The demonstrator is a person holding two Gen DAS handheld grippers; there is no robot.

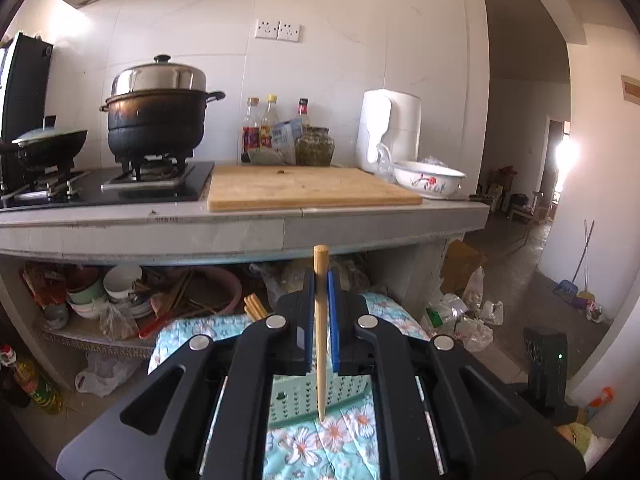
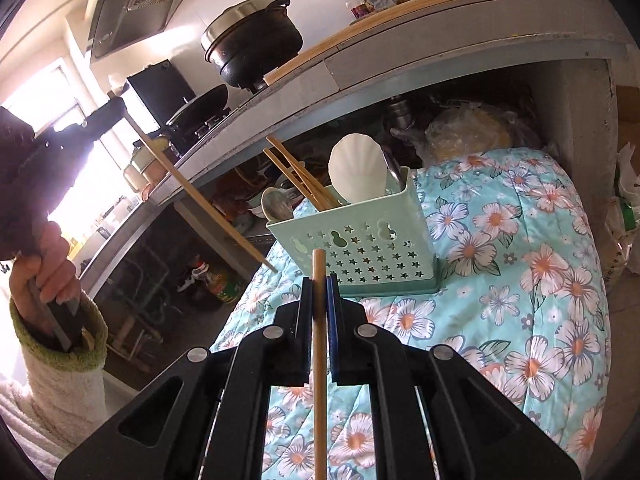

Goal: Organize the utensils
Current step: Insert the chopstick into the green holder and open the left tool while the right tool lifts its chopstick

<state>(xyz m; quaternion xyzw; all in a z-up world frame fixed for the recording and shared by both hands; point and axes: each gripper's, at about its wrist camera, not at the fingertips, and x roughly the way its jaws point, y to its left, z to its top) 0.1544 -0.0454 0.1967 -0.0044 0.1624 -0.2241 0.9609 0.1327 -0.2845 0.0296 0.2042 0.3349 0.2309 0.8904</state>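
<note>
My left gripper (image 1: 320, 280) is shut on a wooden chopstick (image 1: 320, 320) held upright, its thin tip pointing down over the green perforated basket (image 1: 298, 400). My right gripper (image 2: 320, 284) is shut on a second wooden chopstick (image 2: 319, 360), just in front of the green basket (image 2: 360, 248) on the floral cloth (image 2: 520, 260). The basket holds several chopsticks (image 2: 300, 180), a white ladle (image 2: 356, 172) and a metal spoon (image 2: 274, 204). The left gripper (image 2: 116, 112) with its chopstick (image 2: 200, 196) shows at the left of the right wrist view, its tip near the basket's left edge.
A counter (image 1: 240, 228) carries a gas stove (image 1: 120, 184), a black pot (image 1: 156, 116), a cutting board (image 1: 308, 188), bottles (image 1: 260, 128), a white appliance (image 1: 388, 132) and a bowl (image 1: 428, 180). Bowls and clutter (image 1: 120, 292) fill the shelf below. Bags (image 1: 472, 312) lie on the floor.
</note>
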